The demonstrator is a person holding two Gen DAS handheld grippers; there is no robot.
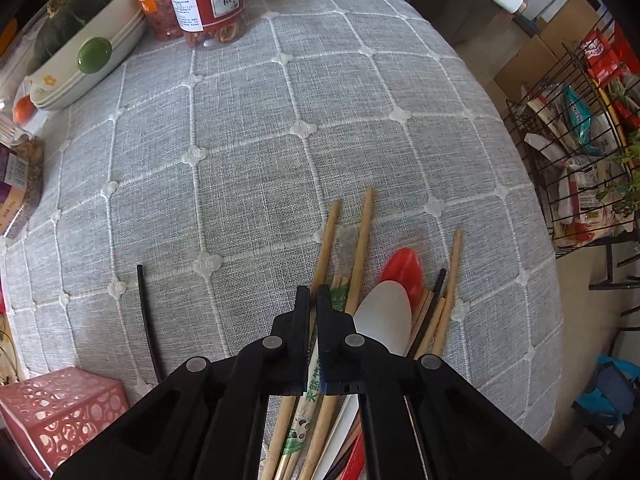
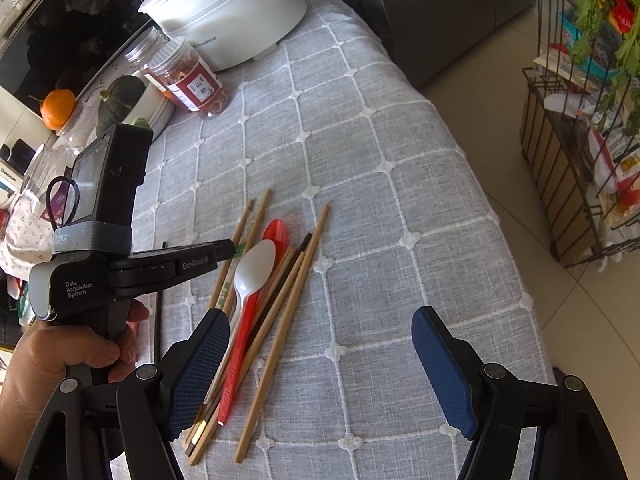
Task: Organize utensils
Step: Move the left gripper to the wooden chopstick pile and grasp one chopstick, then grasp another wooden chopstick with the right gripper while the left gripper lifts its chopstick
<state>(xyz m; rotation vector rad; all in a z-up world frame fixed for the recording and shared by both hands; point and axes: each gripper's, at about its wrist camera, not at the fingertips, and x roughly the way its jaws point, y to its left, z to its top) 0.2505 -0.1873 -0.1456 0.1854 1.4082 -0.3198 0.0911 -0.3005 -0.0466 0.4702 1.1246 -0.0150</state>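
On the grey checked tablecloth (image 1: 240, 140) lies a heap of utensils: wooden chopsticks (image 1: 362, 248), a white plastic spoon (image 1: 384, 320), a red spoon (image 1: 404, 268) and a pair of paper-wrapped chopsticks (image 1: 316, 376) with green print. My left gripper (image 1: 313, 290) points down into the heap's left side, shut on the wrapped chopsticks. The right wrist view shows a hand (image 2: 60, 356) holding the left gripper (image 2: 230, 249) at the wrapper's green part. My right gripper (image 2: 320, 316) hangs open over the near end of the heap (image 2: 280, 344), holding nothing. A single black chopstick (image 1: 146, 320) lies apart at the left.
A pink perforated basket (image 1: 60, 408) stands at the near left. Jars (image 1: 204, 0), a bowl with a green squash (image 1: 92, 40) and a white cooker (image 2: 228, 12) line the far side. A black wire rack (image 2: 580, 160) stands past the table's right edge.
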